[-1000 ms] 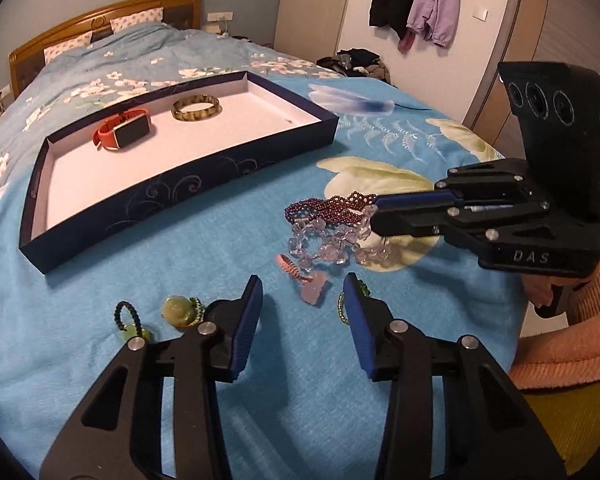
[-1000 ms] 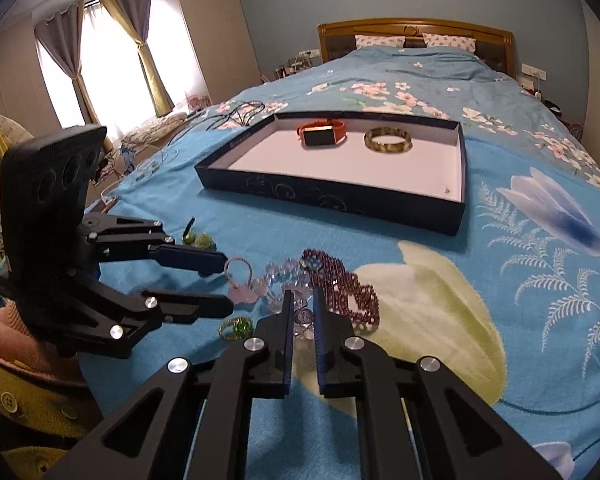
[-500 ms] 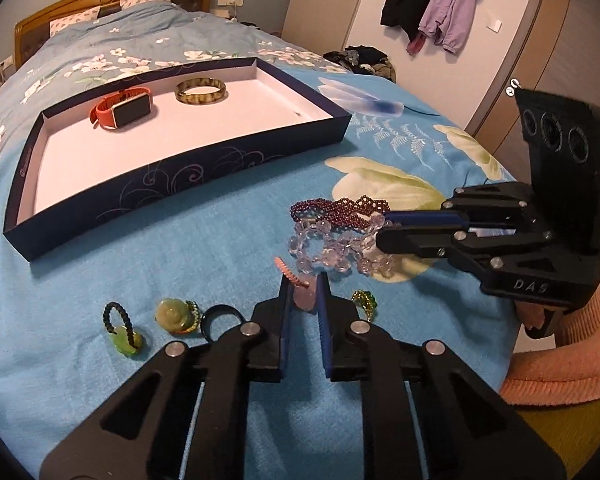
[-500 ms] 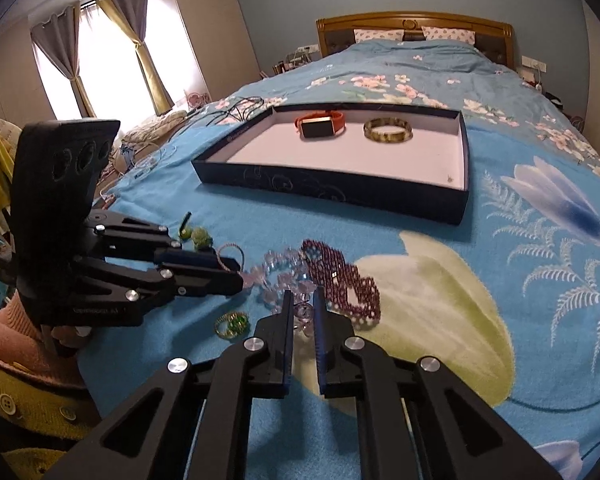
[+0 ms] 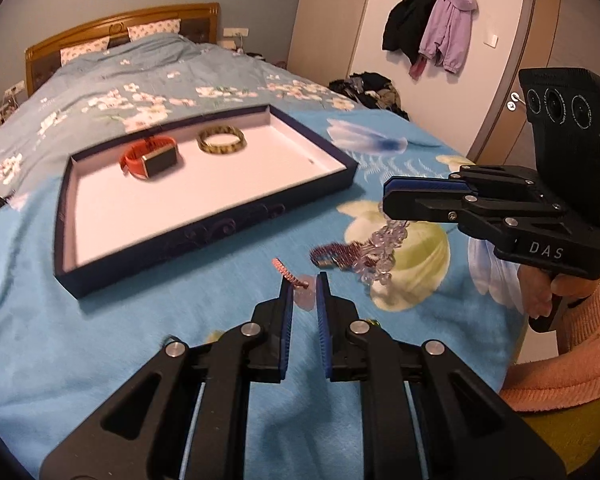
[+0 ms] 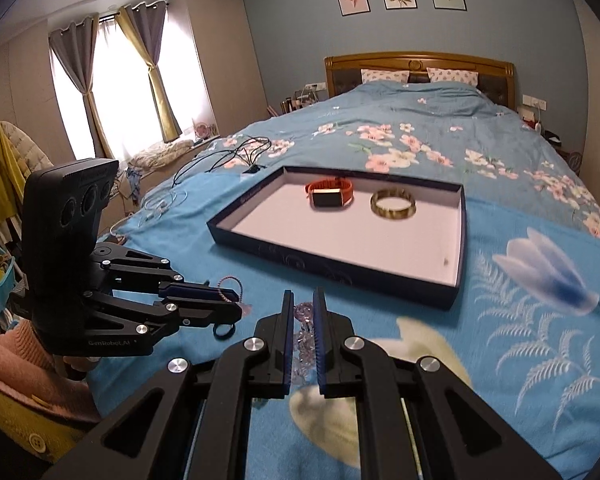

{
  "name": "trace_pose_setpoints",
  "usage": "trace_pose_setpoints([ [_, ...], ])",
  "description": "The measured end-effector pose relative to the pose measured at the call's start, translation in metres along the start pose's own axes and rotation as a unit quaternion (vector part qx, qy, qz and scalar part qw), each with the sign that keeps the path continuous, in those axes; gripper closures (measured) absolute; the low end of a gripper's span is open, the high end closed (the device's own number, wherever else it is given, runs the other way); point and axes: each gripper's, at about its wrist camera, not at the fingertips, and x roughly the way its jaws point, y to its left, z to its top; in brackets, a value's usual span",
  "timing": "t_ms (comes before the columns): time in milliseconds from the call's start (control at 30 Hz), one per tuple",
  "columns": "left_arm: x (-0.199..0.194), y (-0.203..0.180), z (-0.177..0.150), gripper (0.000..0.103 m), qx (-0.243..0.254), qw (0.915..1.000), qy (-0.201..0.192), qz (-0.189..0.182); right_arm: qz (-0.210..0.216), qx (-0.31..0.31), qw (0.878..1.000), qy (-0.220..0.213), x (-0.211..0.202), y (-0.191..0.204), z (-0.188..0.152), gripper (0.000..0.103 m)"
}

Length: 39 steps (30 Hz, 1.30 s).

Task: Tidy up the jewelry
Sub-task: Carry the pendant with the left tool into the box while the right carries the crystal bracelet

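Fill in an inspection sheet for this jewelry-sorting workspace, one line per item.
Surface: blue floral bedspread.
Job's things: navy tray holds an orange watch and a bangle; purple bead bracelet on the bedspread.
Clutter: black ring.
Grippers: left hand-held gripper shut on a pink cord charm; right hand-held gripper shut on a clear bead bracelet.
Cables: black cords on the bed.
Surroundings: curtains, hanging coats.
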Motion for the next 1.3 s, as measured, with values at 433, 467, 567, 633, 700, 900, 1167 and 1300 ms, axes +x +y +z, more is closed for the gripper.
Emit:
trace_pose_setpoints([
  [433,-0.015,0.027,0.03,0.091,0.003,0.9986,-0.032,0.042,-0.014,-0.004,0.999,-0.039,0.003,-0.014,0.043,0.095],
  [467,-0.013,0.028,0.033,0.091,0.003,0.9985,-0.033,0.044,-0.016,-0.004,0.999,-0.041,0.005,-0.015,0.047,0.095],
  [567,-0.009,0.036,0.039,0.091,0.006,0.9979,-0.033,0.056,-0.015,-0.003,0.999,-0.044,0.011,-0.02,0.057,0.095],
  [633,-0.007,0.041,0.043,0.091,0.005,0.9975,-0.033,0.062,-0.017,-0.002,0.999,-0.046,0.016,-0.023,0.062,0.095],
  [700,-0.004,0.046,0.047,0.091,0.005,0.9971,-0.032,0.069,-0.015,0.001,0.999,-0.048,0.022,-0.026,0.068,0.095],
  [900,0.007,0.058,0.057,0.091,0.003,0.9966,-0.025,0.079,-0.017,0.015,0.999,-0.049,0.039,-0.038,0.083,0.095],
  [1167,0.026,0.071,0.068,0.091,0.001,0.9965,-0.013,0.083,-0.015,0.025,0.999,-0.032,0.069,-0.047,0.095,0.095],
  [1300,0.036,0.079,0.072,0.091,0.002,0.9959,-0.004,0.091,-0.013,0.029,0.999,-0.024,0.083,-0.05,0.098,0.095],
])
